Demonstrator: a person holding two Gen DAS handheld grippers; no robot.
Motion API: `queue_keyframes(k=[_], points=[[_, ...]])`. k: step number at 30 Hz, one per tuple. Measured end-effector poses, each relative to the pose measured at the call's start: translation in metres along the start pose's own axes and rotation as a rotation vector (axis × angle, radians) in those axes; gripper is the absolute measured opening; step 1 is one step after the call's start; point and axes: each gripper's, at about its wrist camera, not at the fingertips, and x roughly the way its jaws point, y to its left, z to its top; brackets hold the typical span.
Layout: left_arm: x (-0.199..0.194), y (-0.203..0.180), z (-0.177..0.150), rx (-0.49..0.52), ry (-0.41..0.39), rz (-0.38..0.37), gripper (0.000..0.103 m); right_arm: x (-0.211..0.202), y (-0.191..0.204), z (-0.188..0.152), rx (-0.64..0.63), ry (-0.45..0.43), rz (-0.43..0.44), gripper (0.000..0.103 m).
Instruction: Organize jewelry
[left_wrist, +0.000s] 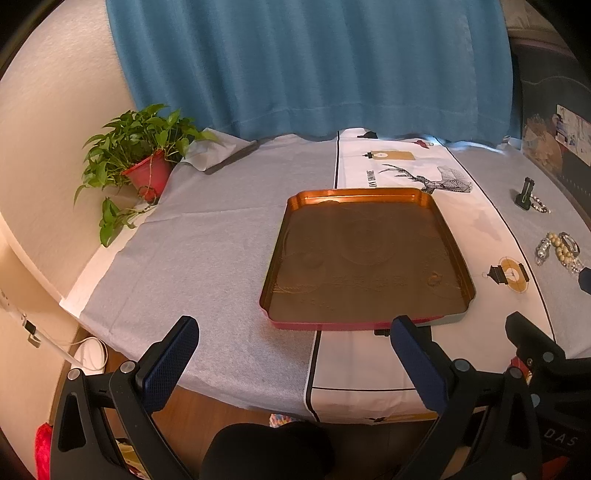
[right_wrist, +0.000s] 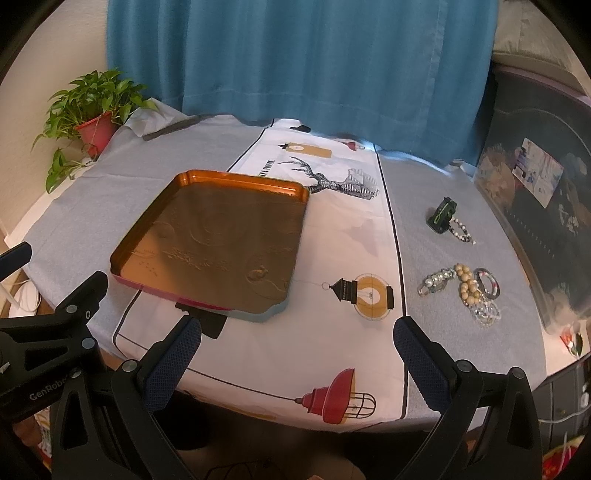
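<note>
A shallow copper-coloured tray with nothing in it lies on the table in both views. Right of it lies a heap of bracelets: wooden beads, silver beads, clear beads and a dark bangle. Farther back a black-and-white bead bracelet lies beside a small black-and-green clip. My left gripper is open at the table's near edge, in front of the tray. My right gripper is open over the near edge, between tray and heap, holding nothing.
A potted green plant stands at the table's back left corner. A blue curtain hangs behind. The grey cloth carries a white printed runner. A dark cabinet stands at the right.
</note>
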Motion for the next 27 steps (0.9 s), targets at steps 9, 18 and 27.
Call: queue_keyframes(k=[9, 18, 27], points=[[0.001, -0.007, 0.001, 0.007, 0.0, -0.012, 0.103, 0.002, -0.001, -0.002, 0.009, 0.003, 0.013, 0.103], [-0.001, -0.082, 0.015, 0.127, -0.01, -0.096, 0.103, 0.001, -0.076, -0.027, 0.14, -0.017, -0.036, 0.103], [0.019, -0.211, 0.048, 0.241, 0.042, -0.296, 0.103, 0.016, -0.205, -0.061, 0.253, 0.021, -0.185, 0.103]])
